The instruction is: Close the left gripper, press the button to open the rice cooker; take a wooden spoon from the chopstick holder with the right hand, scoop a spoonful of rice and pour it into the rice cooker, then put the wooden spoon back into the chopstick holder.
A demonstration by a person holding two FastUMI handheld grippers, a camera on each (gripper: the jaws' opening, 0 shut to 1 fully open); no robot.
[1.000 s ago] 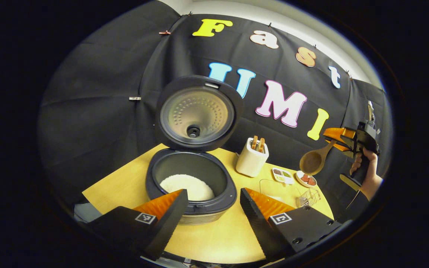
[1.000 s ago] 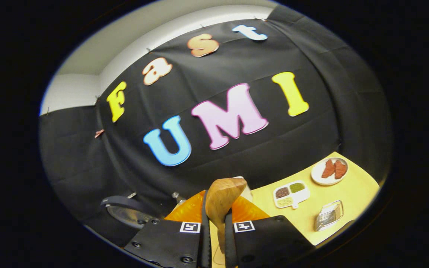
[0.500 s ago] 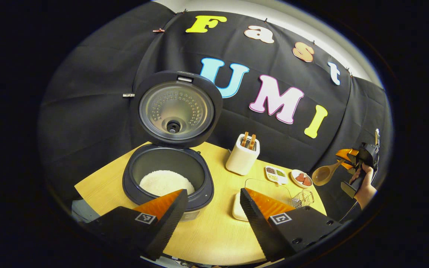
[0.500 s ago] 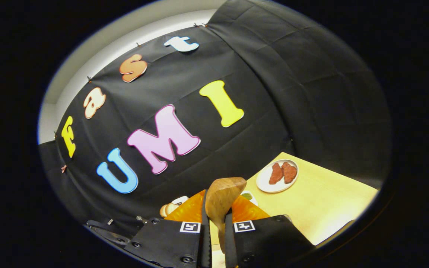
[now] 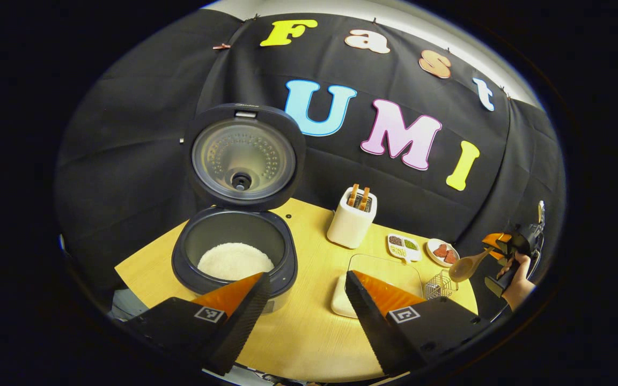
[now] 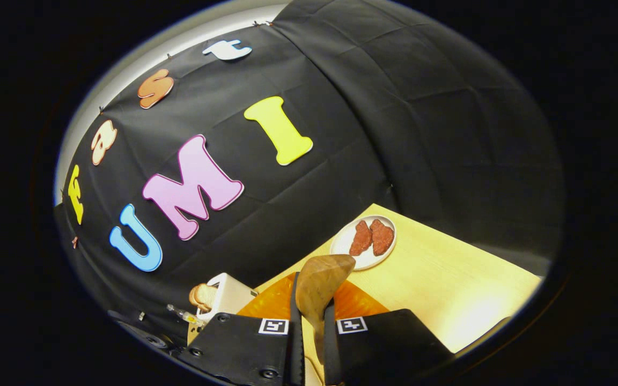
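Jaws of the right gripper (image 6: 309,316) are clenched on the handle of the wooden spoon (image 6: 319,281), both fingers pressing it; the left gripper (image 5: 303,305) stands with its fingers spread wide and empty, low over the near edge of the table (image 5: 309,332). Rice cooker (image 5: 234,252) sits with its lid up and a white mound of rice in the pot. From the left gripper view the spoon is in the air off the table's right end, beyond the wire basket (image 5: 438,284) and well apart from the cooker. Its long axis runs from the gripper down and leftward, bowl end lowest and toward the table, hollow facing roughly up. Glass tray (image 5: 384,268) lies between the holder (image 5: 352,222) and the basket; whether it holds rice I cannot tell. Judgement: step in hand is carrying the spoon to scoop. To do it well: bring the bowl in low, dip edge first, then level the hollow before lifting so grains do not spill; keep the grip firm so the handle does not twist between the fingers.
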